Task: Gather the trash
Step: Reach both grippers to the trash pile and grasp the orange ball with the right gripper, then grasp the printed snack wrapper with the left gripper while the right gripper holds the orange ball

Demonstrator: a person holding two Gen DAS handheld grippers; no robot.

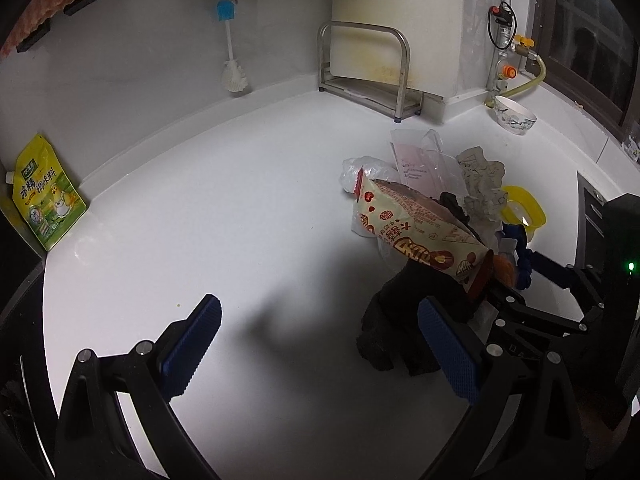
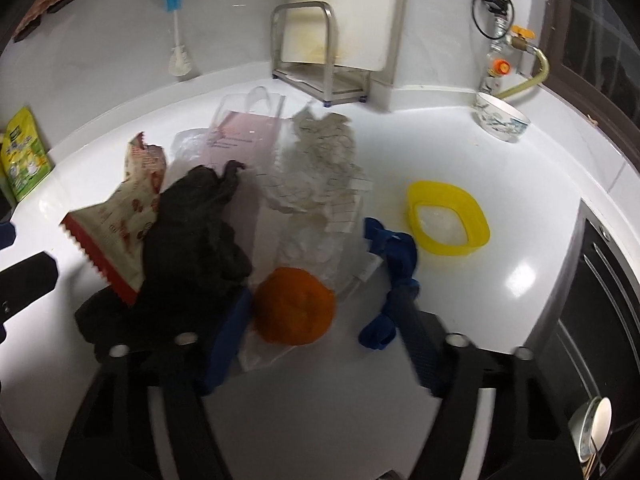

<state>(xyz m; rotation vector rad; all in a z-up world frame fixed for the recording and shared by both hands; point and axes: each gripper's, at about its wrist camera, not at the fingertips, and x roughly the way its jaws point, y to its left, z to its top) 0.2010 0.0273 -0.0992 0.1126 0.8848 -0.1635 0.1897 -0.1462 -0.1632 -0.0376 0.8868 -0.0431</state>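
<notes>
A heap of trash lies on the white counter (image 1: pixel 240 220): a torn snack wrapper (image 1: pixel 412 224), a black glove (image 2: pixel 192 232), crumpled checked paper (image 2: pixel 324 164), clear plastic bags (image 2: pixel 240 136) and a blue rag (image 2: pixel 390 276). An orange (image 2: pixel 294 306) sits at the heap's near edge, between the fingers of my right gripper (image 2: pixel 320 308). The left pad is right at the orange, while the right pad stands apart from it beside the blue rag. My left gripper (image 1: pixel 320 344) hangs open over bare counter, left of the heap, with nothing between its fingers.
A yellow ring-shaped lid (image 2: pixel 448 218) lies right of the heap. A patterned bowl (image 2: pixel 502 122) stands at the back right near a gas valve (image 2: pixel 520 38). A metal rack (image 1: pixel 364 68) and cutting board stand at the back wall. A yellow seasoning pouch (image 1: pixel 44 196) stands at far left; a stove edge (image 2: pixel 600 300) is at right.
</notes>
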